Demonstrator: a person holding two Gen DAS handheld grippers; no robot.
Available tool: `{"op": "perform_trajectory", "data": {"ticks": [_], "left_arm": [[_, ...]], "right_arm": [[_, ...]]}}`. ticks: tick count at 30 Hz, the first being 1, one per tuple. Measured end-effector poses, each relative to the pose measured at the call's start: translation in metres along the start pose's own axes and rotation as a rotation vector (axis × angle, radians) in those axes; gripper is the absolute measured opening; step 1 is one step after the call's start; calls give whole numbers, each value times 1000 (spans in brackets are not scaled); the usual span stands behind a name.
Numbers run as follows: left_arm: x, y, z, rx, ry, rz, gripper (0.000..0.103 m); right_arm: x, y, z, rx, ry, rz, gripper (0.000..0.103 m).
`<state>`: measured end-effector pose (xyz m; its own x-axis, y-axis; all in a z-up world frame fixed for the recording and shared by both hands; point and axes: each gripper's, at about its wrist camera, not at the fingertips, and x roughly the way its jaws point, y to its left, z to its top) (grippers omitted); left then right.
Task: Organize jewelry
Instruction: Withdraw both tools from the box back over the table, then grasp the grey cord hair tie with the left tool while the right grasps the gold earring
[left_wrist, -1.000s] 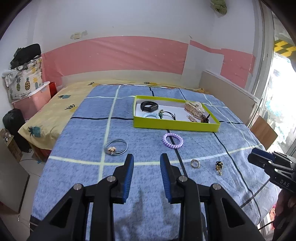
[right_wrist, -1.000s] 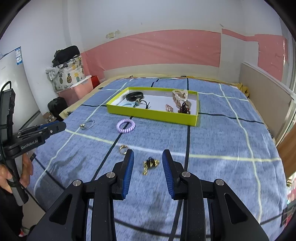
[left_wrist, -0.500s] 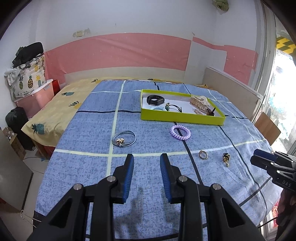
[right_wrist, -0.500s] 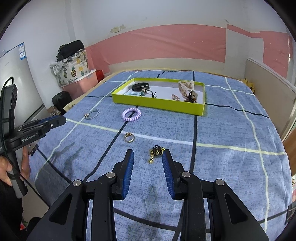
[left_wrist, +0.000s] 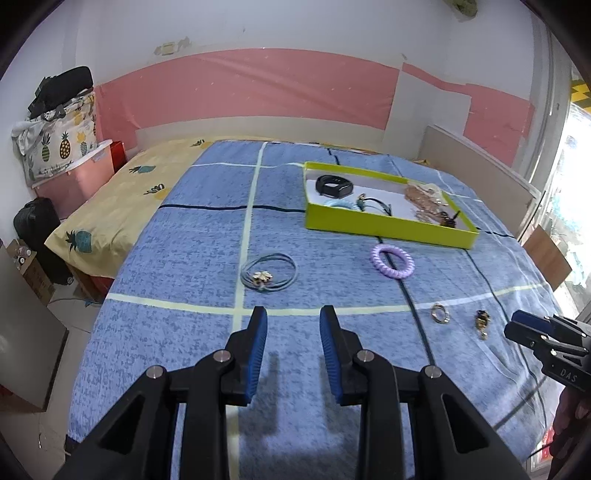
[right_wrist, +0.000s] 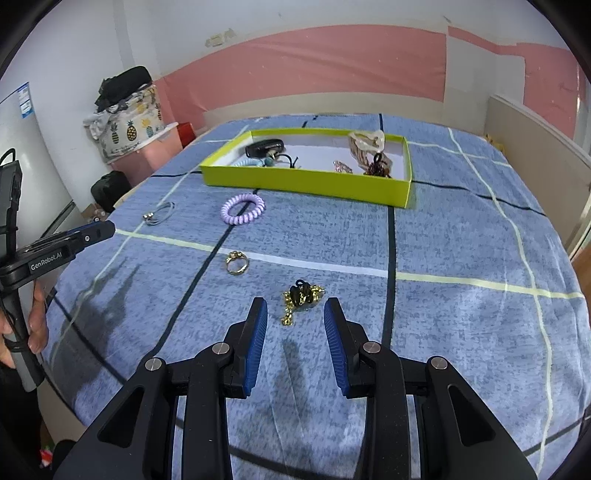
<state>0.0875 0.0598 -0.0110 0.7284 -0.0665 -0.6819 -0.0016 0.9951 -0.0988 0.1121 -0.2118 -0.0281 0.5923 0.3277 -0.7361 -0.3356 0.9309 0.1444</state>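
Both tools held open and empty above a bed carrying loose jewelry and a tray.

The right tool (right_wrist: 295, 314) hovers, jaws wide, just short of a black-and-gold charm (right_wrist: 301, 295); a gold ring (right_wrist: 237, 262) lies near it to the left, bare blue bedspread (right_wrist: 461, 236) opening to the right as far as the bed's edge. The left tool (left_wrist: 293, 325), jaws wide, hangs near a grey hair tie (left_wrist: 268, 275), apart from it. A purple spiral hair tie (left_wrist: 392, 260) lies just before the near wall of the yellow-green tray (left_wrist: 388, 225), which holds more pieces.
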Motion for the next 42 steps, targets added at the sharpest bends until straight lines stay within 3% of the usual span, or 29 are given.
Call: {"op": "perform_trajectory", "data": {"ticks": [4, 17, 24, 26, 31, 42], "left_arm": [[15, 9, 6, -28, 21, 7, 36], [67, 29, 22, -144, 108, 58, 36], [77, 21, 24, -105, 115, 75, 35], [77, 20, 24, -94, 113, 86, 29], [77, 16, 25, -66, 114, 95, 20], [67, 11, 22, -42, 99, 60, 19]], "right_arm": [[12, 2, 3, 6, 20, 6, 33], [36, 9, 9, -3, 61, -44, 33], [39, 10, 12, -13, 68, -65, 32], [40, 8, 13, -9, 67, -69, 24], [38, 4, 13, 2, 63, -50, 22], [30, -4, 11, 20, 42, -19, 15]]}}
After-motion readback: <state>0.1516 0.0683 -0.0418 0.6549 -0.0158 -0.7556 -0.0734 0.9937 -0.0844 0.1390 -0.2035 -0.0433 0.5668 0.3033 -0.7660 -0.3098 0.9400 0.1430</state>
